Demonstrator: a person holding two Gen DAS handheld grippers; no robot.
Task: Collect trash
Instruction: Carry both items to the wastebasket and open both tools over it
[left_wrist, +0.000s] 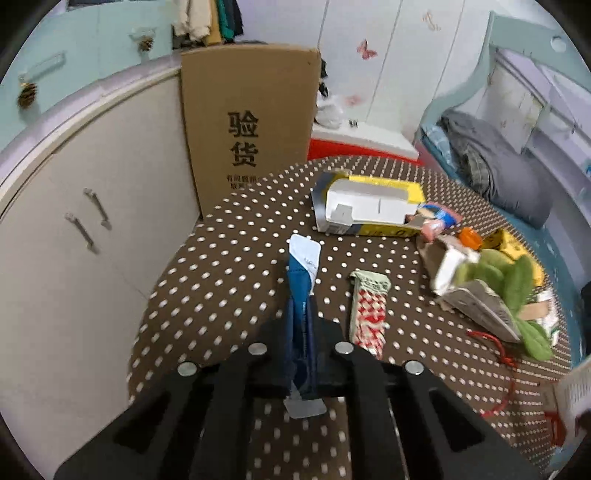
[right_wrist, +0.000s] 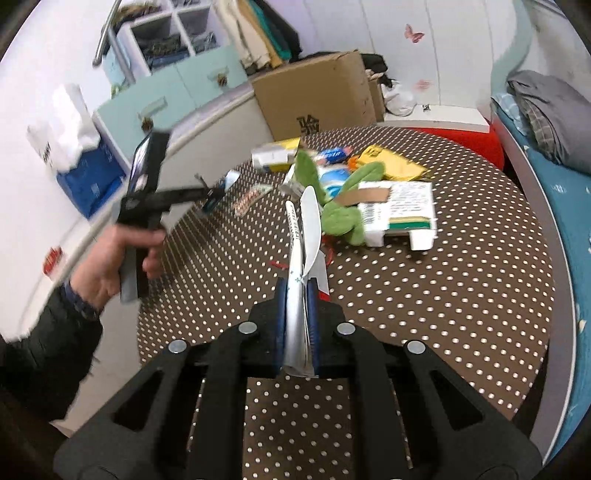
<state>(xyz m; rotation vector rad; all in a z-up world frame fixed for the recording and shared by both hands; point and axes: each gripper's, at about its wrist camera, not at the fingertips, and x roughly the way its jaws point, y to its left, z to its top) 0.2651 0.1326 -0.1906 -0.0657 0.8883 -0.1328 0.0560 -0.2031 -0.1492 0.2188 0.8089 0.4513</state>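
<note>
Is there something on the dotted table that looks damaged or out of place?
Yes. The yellow and white carton lies on its side, torn open. A second carton lies flattened with its flaps spread. A green plush toy sits among this trash, which looks odd. Nothing looks spilled on the table.

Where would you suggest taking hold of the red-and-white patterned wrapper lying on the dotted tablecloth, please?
The red-and-white wrapper lies flat, a long narrow strip running away from the left hand-held gripper. I would probably come from above and pinch across its narrow width near the middle, where bare tablecloth on both long sides leaves room for the fingers.
</note>
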